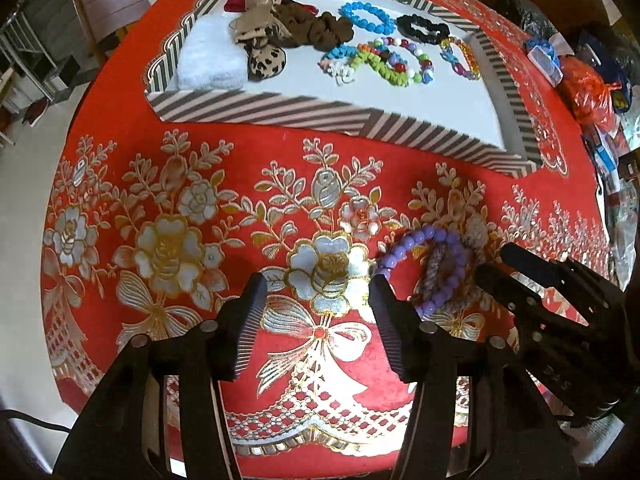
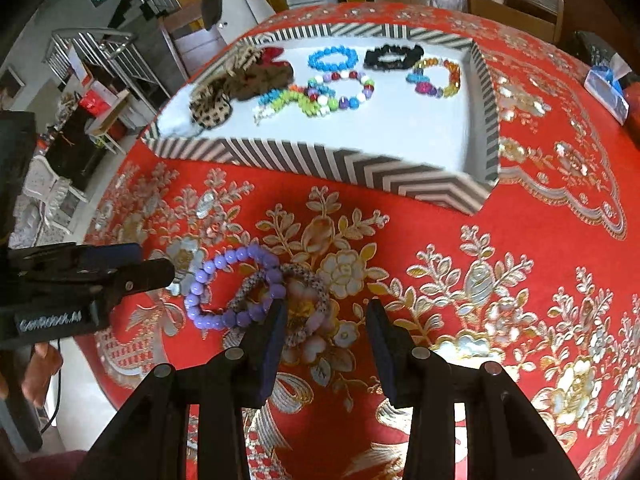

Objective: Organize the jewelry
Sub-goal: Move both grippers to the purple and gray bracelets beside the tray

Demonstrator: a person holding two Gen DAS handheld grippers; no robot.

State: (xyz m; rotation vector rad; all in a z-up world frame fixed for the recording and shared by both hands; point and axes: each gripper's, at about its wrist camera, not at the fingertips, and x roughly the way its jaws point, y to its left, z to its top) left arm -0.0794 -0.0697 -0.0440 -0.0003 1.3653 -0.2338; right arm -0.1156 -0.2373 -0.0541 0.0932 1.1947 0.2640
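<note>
A purple bead bracelet (image 1: 434,234) (image 2: 236,258) lies on the red embroidered tablecloth, looped over a speckled braided band (image 1: 434,268) (image 2: 306,270). My left gripper (image 1: 318,320) hovers open just left of them with only cloth between its fingers. My right gripper (image 2: 326,328) (image 1: 494,261) is open too; its left finger stands at the bracelet's edge and part of the speckled band lies below the gap, untouched. In the right wrist view the left gripper (image 2: 154,260) shows at the left. Behind stands a striped tray (image 1: 280,108) (image 2: 320,160) holding bead bracelets (image 1: 396,60) and scrunchies (image 1: 316,28).
Plastic bags and small boxes (image 1: 592,88) crowd the table's right side, with a blue box (image 2: 604,88) among them. The round table's edge drops to pale floor on the left. Wooden chairs (image 2: 516,0) stand behind. A person's hand (image 2: 40,368) shows at the lower left.
</note>
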